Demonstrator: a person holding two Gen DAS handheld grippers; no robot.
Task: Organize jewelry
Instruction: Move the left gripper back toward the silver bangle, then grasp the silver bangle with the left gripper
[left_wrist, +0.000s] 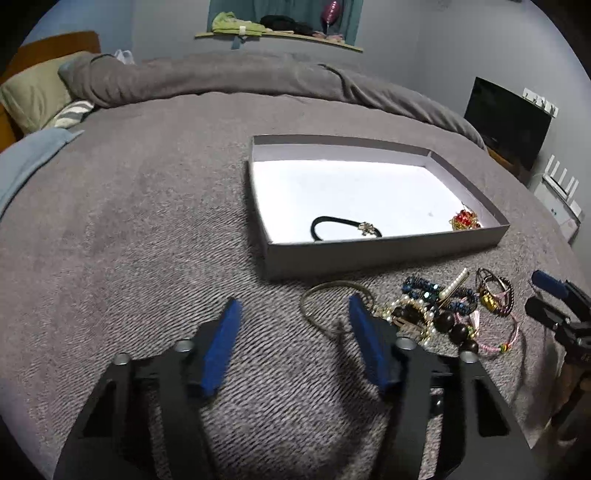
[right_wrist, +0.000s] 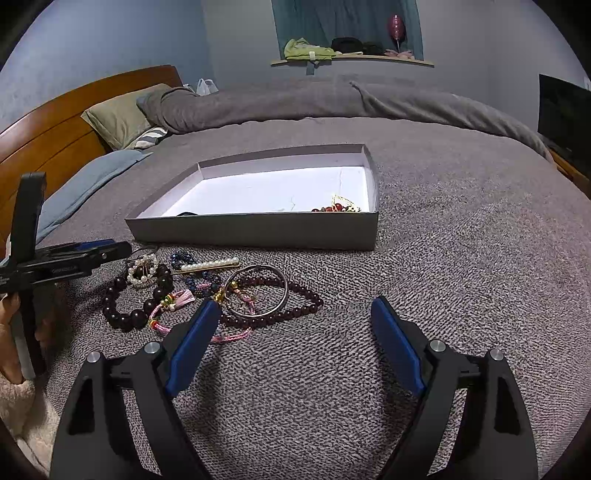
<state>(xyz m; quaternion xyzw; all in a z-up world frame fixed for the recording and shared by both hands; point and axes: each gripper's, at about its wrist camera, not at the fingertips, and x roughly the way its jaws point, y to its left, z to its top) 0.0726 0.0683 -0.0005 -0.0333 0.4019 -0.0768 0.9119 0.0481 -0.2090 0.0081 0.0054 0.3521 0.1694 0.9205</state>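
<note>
Left wrist view: a grey bedspread (left_wrist: 147, 221) is seen, with a shallow grey box (left_wrist: 384, 254) laid on it ahead of the gripper.
Box contents: a black hair tie (left_wrist: 332, 223) with a small gold charm is seen near the front wall; a red and gold ornament (left_wrist: 464, 220) is seen in the front right corner.
Jewelry pile: a heap of loose pieces (left_wrist: 443, 310) is spread on the bedspread just in front of the box, outside it.
Pile, from the right wrist view: a dark bead bracelet (right_wrist: 129, 299), a pearl hair clip (right_wrist: 210, 265), a metal bangle (right_wrist: 258, 295) and a pink cord bracelet (right_wrist: 170, 306) are made out, overlapping one another.
Left gripper (left_wrist: 291, 314): its blue pads are parted and nothing is grasped; its right pad is set at the left edge of the pile, over a thin wire bangle (left_wrist: 325, 295).
Right gripper (right_wrist: 295, 314): its pads are spread wide and nothing is held; only bare bedspread is seen between them, with the pile just beside its left pad.
Person: fingers on the left gripper's handle are glimpsed at the left edge of the right wrist view.
</note>
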